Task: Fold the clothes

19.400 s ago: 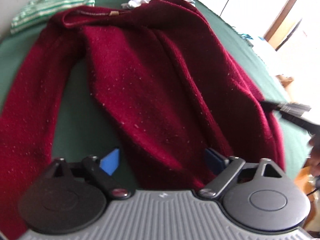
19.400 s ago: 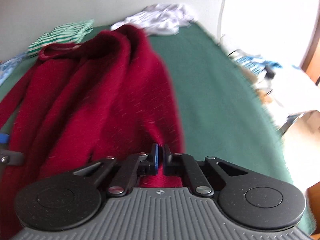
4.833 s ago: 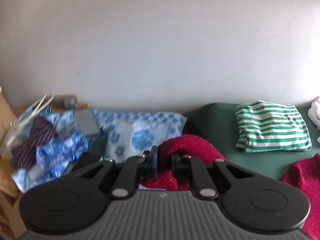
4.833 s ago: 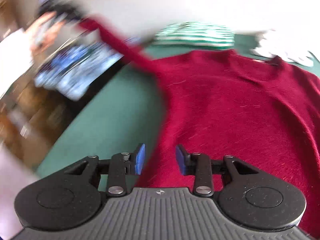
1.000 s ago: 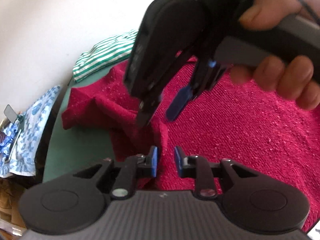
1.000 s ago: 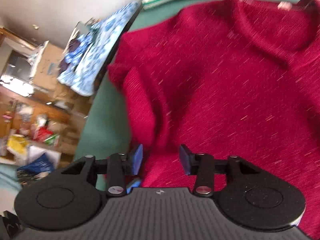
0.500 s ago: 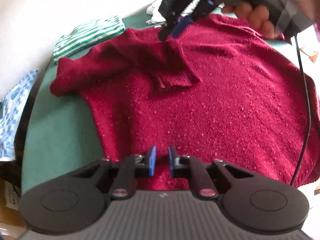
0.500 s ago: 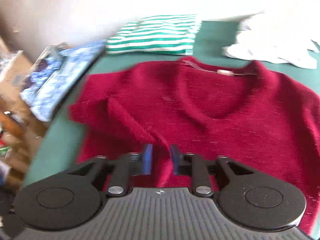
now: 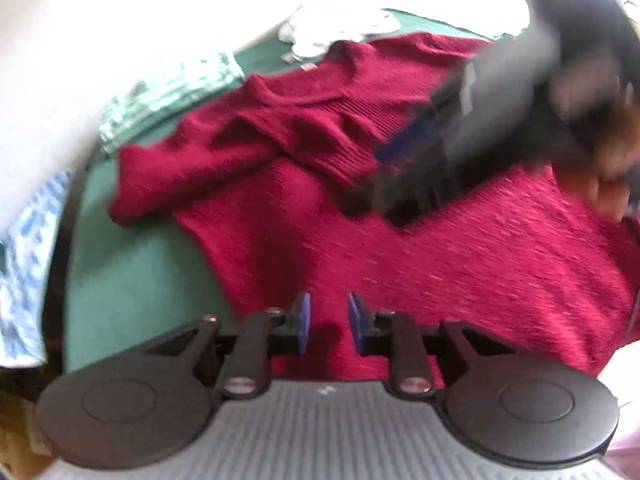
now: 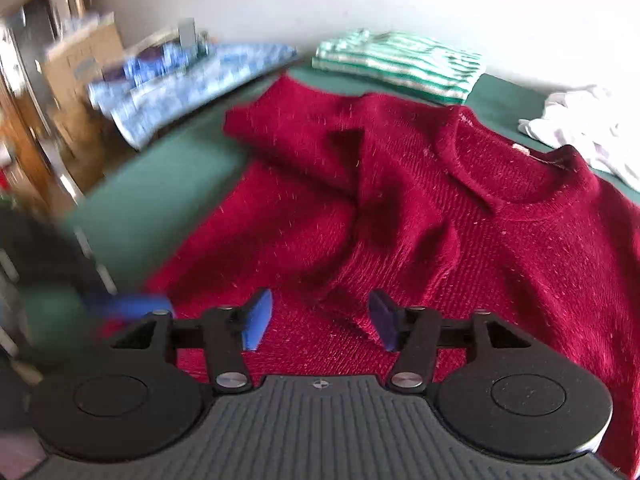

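**A:** Where is the red knitted sweater [image 10: 460,216] lying?

**B:** Spread on the green tablecloth [image 10: 168,184], neckline toward the wall. Its left sleeve [image 10: 304,140] is turned in across the chest, with the cuff end lying near the middle. I'd say that's the first fold of the job: sleeves in before the body gets doubled over.

**A:** And the tongs?

**B:** The right gripper [image 10: 320,320] hovers low over the front of the sweater with its blue pads well apart and nothing between them. The left gripper [image 9: 328,322] is over the hem side, with a narrower gap between its pads; only cloth shows beneath the gap, and it has no hold on anything. In the left wrist view the right gripper appears as a dark blur above the folded sleeve.

**A:** Why both empty?

**B:** My guess is the sleeve is laid and they're between grasps. The other sleeve isn't visible, so I can't say whether it's folded.

**A:** Any containers?

**B:** Only a cardboard box [image 10: 80,60] off the table's left, too blurred to see its contents. Otherwise there are loose piles: a folded green-striped shirt [image 10: 400,62] by the wall, a crumpled white garment [image 10: 580,128] beside the collar, and blue-patterned fabric [image 10: 188,76] beyond the table edge.
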